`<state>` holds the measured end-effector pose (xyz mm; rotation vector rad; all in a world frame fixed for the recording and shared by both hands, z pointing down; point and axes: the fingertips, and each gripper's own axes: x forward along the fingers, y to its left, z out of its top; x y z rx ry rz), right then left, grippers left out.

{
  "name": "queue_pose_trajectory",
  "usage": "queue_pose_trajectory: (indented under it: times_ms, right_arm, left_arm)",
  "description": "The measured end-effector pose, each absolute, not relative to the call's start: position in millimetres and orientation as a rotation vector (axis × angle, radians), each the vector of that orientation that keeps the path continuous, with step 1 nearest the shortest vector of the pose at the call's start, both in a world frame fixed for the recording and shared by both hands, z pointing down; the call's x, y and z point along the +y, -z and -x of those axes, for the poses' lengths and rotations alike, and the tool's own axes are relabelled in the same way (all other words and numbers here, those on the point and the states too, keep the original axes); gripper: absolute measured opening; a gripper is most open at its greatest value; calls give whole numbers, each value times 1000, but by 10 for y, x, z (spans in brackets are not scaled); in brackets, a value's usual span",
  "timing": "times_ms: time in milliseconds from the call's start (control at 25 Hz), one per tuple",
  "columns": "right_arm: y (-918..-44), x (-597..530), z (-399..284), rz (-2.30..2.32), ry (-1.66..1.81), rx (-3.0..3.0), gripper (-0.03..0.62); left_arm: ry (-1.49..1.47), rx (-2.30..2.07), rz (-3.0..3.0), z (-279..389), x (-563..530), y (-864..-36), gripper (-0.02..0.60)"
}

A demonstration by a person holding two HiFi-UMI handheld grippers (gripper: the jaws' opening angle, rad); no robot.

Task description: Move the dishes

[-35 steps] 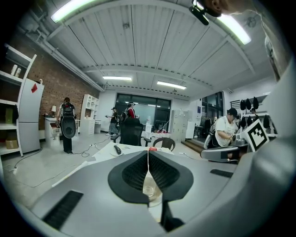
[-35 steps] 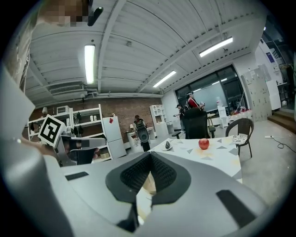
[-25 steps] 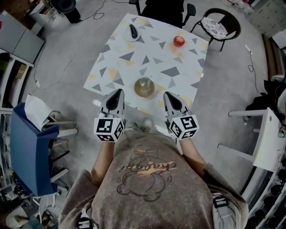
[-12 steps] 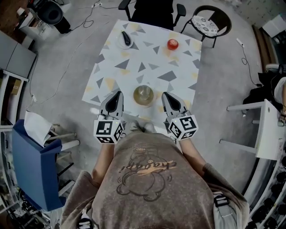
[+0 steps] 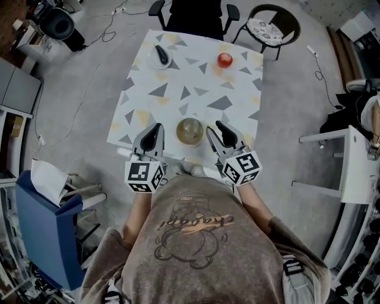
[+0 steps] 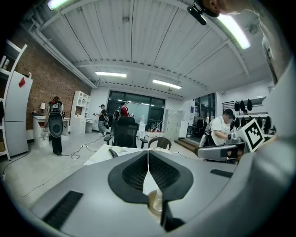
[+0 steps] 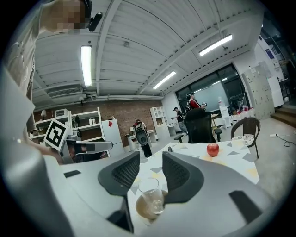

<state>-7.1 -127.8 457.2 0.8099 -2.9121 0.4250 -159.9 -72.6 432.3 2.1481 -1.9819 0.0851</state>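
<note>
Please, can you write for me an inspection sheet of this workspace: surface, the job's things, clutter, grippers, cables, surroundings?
Surface: table with a triangle-patterned cover.
Job's things: glass on a saucer near the front edge; plate with a dark object at the far left corner.
Clutter: apple at the far right.
Grippers: left gripper shut, empty; right gripper open, its jaws have just been opening, the glass is just ahead, pads not on it.
Cables: cable on the floor left of the table.
Surroundings: office chair, round chair, blue chair.
</note>
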Motion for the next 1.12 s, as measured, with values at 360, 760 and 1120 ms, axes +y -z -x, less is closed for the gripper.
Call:
queue_pose_trajectory:
  times_ms: [360,760,1120]
  right_arm:
    - [-4713,-1199,264,-682,-388,-2886,361]
    - [-5094,-1123,528,-543,-372,-2828,431]
    - [-5523,-1204,712,-470,-367,-2762,406]
  left_arm:
    - [-80,-1959,-2155,1654,-792,-4367,20]
    - [-92,-1967,-2136,1758,-763,-4403,20]
    - [-121,-1977,-2111,1845,-719,-4460,20]
